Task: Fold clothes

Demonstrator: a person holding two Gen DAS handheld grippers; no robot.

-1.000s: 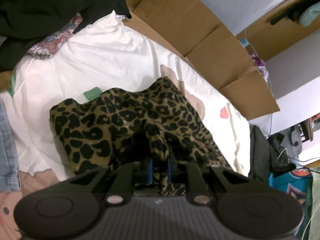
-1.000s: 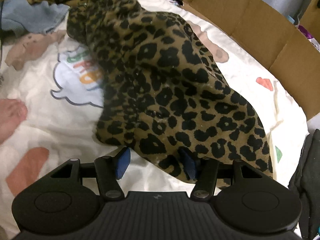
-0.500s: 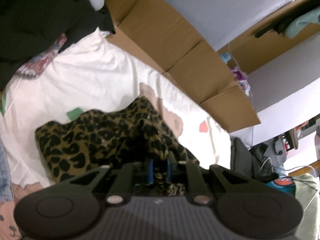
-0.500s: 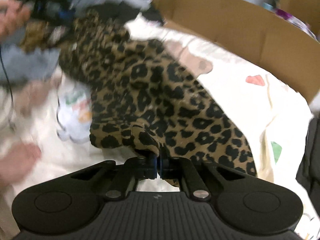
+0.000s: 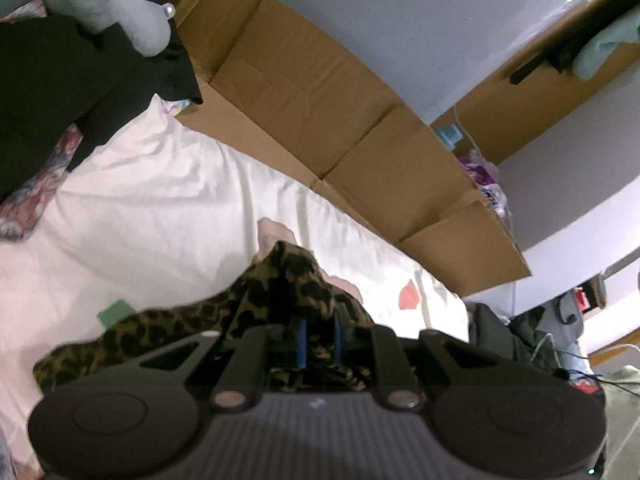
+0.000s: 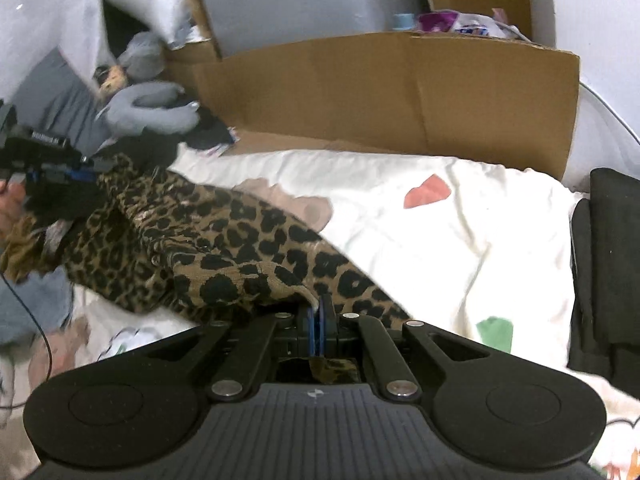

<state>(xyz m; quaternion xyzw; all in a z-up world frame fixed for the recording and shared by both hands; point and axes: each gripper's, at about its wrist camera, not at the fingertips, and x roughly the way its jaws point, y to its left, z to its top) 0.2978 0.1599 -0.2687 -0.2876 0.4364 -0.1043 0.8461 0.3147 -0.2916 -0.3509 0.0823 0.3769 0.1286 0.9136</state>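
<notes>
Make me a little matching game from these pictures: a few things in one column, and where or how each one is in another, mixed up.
Things:
1. leopard-print garment
2. cardboard box wall
3. grey plush toy
4. white printed sheet

Places or states:
A. spread flat under everything
B. standing upright behind the bed
C. pinched in both tongs, left tongs and right tongs
D. lying on the pile of dark clothes at the far left

Pairs: 1-C, 2-B, 3-D, 4-A

You are working in a lived-in bedroom at home: a bed (image 6: pixel 460 240) wearing a printed white sheet, a grey plush toy (image 6: pixel 148 108) lying by heaped dark clothes (image 5: pixel 60 80), flattened cardboard boxes (image 5: pixel 320 92) leaning against the wall.
</notes>
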